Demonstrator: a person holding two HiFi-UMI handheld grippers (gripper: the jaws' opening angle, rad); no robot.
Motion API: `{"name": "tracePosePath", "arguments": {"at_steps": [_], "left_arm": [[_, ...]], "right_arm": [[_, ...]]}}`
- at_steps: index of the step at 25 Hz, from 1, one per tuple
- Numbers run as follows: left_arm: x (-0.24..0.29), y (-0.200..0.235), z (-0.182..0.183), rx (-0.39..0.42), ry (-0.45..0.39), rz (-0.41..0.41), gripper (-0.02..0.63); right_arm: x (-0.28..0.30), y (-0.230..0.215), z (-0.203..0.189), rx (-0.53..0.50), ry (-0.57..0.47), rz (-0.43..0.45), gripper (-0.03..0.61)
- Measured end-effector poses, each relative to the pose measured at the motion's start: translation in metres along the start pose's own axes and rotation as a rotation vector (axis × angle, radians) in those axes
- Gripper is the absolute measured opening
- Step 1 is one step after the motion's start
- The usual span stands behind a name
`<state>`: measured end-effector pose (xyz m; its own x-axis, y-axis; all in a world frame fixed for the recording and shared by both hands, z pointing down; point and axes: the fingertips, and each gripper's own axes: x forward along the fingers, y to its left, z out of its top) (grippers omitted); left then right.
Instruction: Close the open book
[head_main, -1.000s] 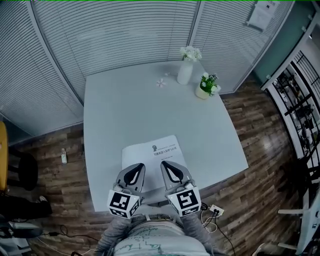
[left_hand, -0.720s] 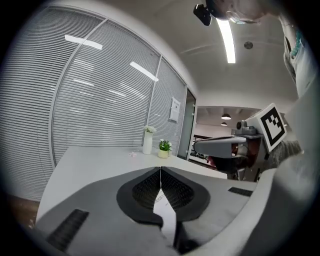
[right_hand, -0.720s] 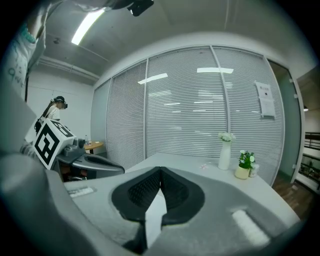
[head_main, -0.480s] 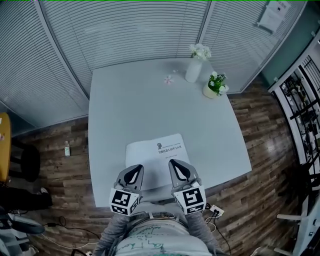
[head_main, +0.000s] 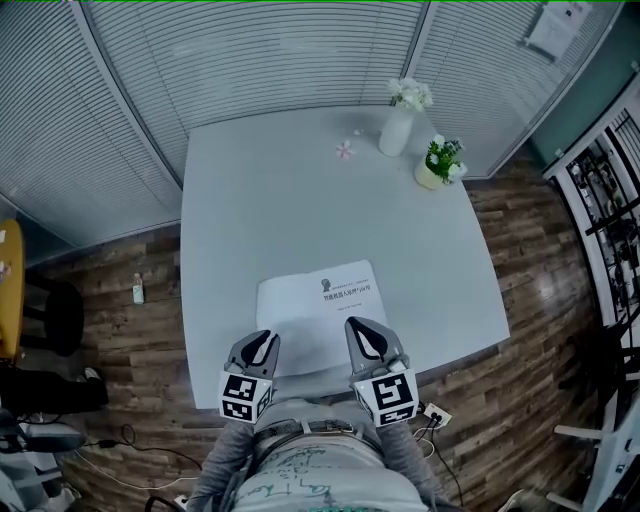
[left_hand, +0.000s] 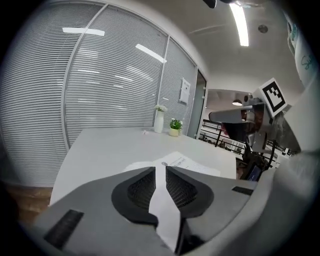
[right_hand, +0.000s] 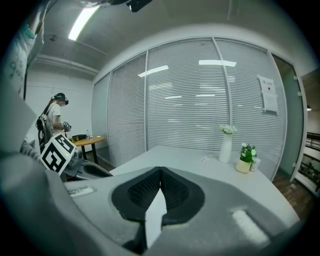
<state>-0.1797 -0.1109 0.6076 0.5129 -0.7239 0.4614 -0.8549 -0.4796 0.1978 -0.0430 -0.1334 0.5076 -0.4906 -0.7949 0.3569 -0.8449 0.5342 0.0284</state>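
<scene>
Left hand-held gripper (left_hand: 160, 171) of mine is opening its jaws, with a narrow gap between them and nothing in it. My right hand-held gripper (right_hand: 160, 171) has its jaws closed together and is empty. Both sit over the near edge of the pale grey square bench (head_main: 300, 200). Just ahead of my jaws, the white paper book (head_main: 318, 305) lies flat on the bench, with print on its right side. At the far corner stand a white vase of flowers (head_main: 397, 130) and a small potted green plant (head_main: 436, 168).
</scene>
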Motion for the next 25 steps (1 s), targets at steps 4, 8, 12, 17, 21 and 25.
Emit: {"name": "tracePosePath", "arguments": {"at_steps": [4,8,12,17,21,25], "left_arm": [[0.001,0.014,-0.024,-0.024,0.056,0.016,0.085],[0.004,0.028,-0.048,-0.036,0.111,0.036,0.111],[0.007,0.039,-0.073,-0.051,0.179,0.034,0.144],[0.013,0.047,-0.100,-0.074,0.255,0.038,0.163],[0.018,0.051,-0.118,-0.067,0.324,0.046,0.166],[0.024,0.051,-0.130,-0.058,0.381,0.035,0.166]], "right_arm": [[0.003,0.002,-0.004,-0.003,0.014,0.004,0.002],[0.009,0.005,-0.007,-0.004,0.028,0.015,0.002],[0.015,0.008,-0.008,-0.008,0.041,0.015,0.002],[0.017,0.007,-0.010,0.005,0.051,0.008,0.002],[0.014,0.002,-0.010,0.018,0.055,-0.006,0.002],[0.010,-0.004,-0.012,0.024,0.054,-0.027,0.002]]}}
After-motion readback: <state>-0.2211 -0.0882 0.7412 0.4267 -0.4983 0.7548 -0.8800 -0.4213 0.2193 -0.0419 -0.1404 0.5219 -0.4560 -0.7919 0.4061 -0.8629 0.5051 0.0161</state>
